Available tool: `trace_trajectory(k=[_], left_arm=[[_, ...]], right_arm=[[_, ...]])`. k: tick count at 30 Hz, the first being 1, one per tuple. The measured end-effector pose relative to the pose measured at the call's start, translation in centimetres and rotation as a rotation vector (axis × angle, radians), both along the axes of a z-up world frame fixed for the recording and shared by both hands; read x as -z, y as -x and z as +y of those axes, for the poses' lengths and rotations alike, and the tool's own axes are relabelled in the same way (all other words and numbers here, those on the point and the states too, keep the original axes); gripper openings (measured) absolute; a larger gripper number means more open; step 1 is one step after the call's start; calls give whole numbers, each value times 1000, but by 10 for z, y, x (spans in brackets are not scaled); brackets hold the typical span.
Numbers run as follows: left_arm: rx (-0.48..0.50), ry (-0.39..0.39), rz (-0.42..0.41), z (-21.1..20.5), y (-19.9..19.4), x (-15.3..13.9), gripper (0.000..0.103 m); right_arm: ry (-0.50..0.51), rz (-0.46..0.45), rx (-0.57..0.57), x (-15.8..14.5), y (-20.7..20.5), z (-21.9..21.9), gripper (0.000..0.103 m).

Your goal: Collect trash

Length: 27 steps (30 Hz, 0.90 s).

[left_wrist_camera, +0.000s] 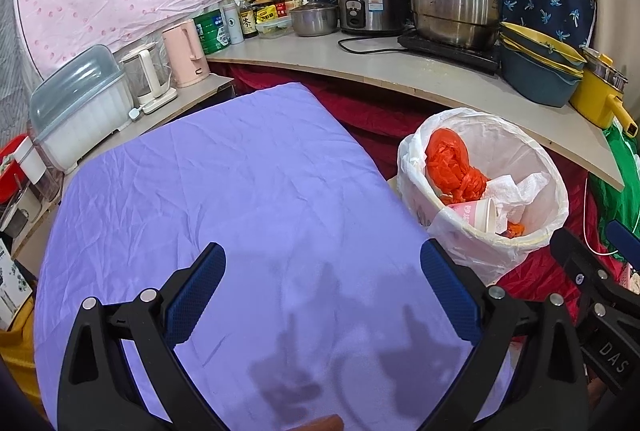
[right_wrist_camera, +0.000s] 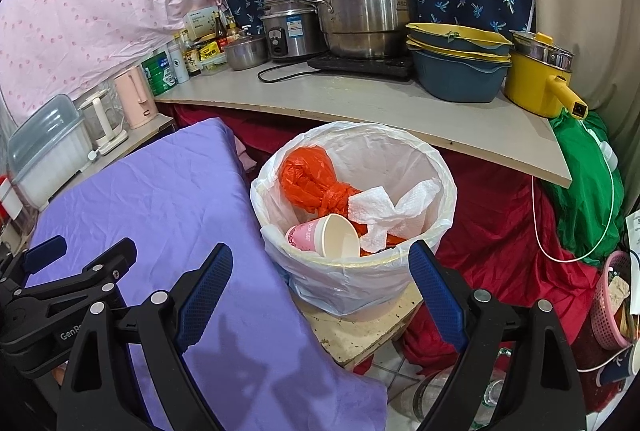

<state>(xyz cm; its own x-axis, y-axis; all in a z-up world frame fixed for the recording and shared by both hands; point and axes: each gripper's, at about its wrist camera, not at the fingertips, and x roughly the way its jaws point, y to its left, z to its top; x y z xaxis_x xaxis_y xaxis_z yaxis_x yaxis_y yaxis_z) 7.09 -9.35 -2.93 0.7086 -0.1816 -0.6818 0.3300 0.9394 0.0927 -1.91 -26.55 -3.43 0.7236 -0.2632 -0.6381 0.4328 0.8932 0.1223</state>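
Note:
A white-lined trash bin (left_wrist_camera: 532,237) (right_wrist_camera: 360,283) stands to the right of the purple-covered table (left_wrist_camera: 240,191) (right_wrist_camera: 160,199). Inside it lie an orange plastic bag (right_wrist_camera: 316,179), a crumpled paper towel (right_wrist_camera: 396,211) and a pink paper cup (right_wrist_camera: 324,239); all three also show in the left wrist view. My left gripper (left_wrist_camera: 322,293) is open and empty above the purple cloth. My right gripper (right_wrist_camera: 322,289) is open and empty, just in front of the bin. Each gripper shows at the edge of the other's view.
A counter (right_wrist_camera: 360,103) behind holds steel pots (right_wrist_camera: 360,3), a rice cooker (right_wrist_camera: 290,31), blue and yellow basins (right_wrist_camera: 460,63), a yellow pot and bottles. A pink kettle (left_wrist_camera: 186,51) and a dish box (left_wrist_camera: 80,111) stand left. Red cloth (right_wrist_camera: 500,231) and a pink basket (right_wrist_camera: 612,303) are right.

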Motion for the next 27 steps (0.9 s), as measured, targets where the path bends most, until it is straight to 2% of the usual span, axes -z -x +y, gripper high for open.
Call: trace_trajectory(k=[27], left_arm=[[-13,-6,1,-3,1,1,94]], right_arm=[[-4,4,-7,7,-3,1,86]])
